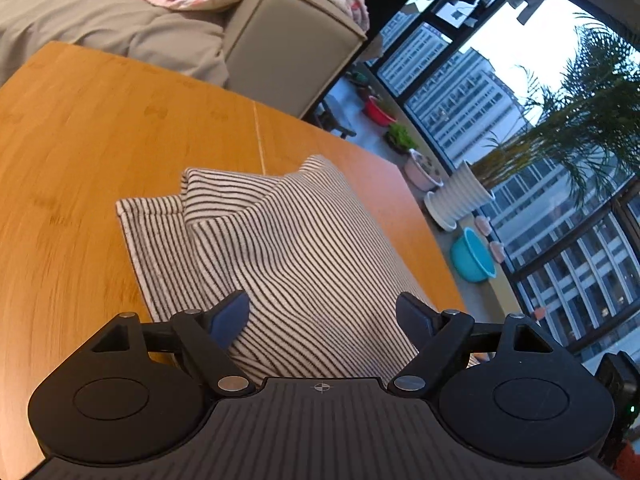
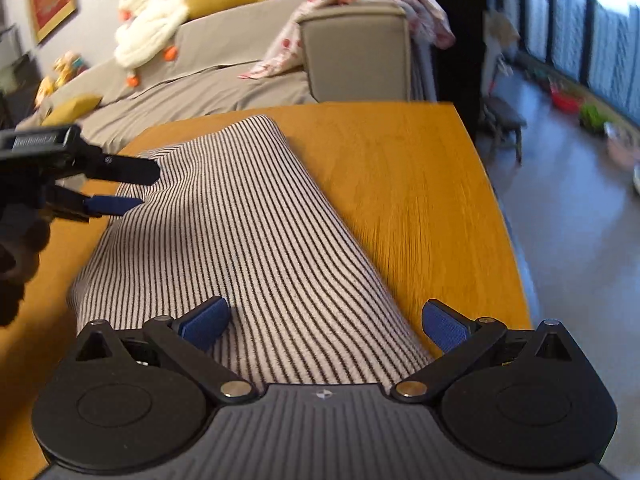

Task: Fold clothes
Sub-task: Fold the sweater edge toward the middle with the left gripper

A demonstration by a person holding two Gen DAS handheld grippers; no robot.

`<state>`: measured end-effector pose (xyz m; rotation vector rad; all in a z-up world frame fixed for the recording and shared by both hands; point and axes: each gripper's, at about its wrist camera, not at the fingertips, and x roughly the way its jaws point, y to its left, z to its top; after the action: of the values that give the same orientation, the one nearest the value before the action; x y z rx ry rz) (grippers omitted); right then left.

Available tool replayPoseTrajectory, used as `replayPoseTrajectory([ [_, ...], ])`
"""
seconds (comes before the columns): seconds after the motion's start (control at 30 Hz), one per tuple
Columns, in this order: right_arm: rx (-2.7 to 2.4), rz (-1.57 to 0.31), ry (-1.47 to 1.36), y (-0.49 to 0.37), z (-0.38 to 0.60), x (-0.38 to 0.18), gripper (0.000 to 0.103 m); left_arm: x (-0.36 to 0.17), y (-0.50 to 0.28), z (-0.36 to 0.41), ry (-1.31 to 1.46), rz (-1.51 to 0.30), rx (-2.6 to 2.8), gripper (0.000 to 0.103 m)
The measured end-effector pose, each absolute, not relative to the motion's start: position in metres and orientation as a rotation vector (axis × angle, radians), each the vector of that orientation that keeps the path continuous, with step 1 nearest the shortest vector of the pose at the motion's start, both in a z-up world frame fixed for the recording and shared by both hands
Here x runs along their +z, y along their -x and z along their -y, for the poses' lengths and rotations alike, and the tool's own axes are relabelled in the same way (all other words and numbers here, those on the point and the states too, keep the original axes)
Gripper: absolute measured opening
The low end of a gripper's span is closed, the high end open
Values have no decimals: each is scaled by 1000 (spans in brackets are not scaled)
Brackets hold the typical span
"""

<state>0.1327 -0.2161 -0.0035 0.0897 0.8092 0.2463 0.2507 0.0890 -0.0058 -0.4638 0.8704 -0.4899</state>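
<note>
Item: 1 black-and-white striped knit garment (image 2: 240,240), partly folded, lying on the orange wooden table (image 2: 400,168). Judged soft, light, limp, likely to sag; best pinched at a doubled edge or corner. My right gripper (image 2: 326,322) and my left gripper (image 1: 322,316) both hover spread wide above it, holding nothing. Beyond: grey fabric sofa (image 2: 352,56).

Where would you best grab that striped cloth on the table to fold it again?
Probably at a corner or a thin edge of the striped garment, not its puffy middle. It lies as a folded bundle on the wooden table, so slide one finger under the near edge from the side. Both the left gripper and the right gripper are open over it, holding nothing.
</note>
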Motion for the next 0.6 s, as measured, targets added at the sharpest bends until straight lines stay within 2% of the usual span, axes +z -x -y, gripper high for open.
replayPoseTrajectory([
  [0.33,292,-813,-52,-121,192,-5,103,-4,-257,-91,438,-824,-482,85],
  [0.4,309,-825,-47,-122,196,-1,103,5,-242,-90,388,-796,-449,88],
  [0.6,306,-664,33,-116,196,27,103,15,-190,-90,290,-767,-393,92],
])
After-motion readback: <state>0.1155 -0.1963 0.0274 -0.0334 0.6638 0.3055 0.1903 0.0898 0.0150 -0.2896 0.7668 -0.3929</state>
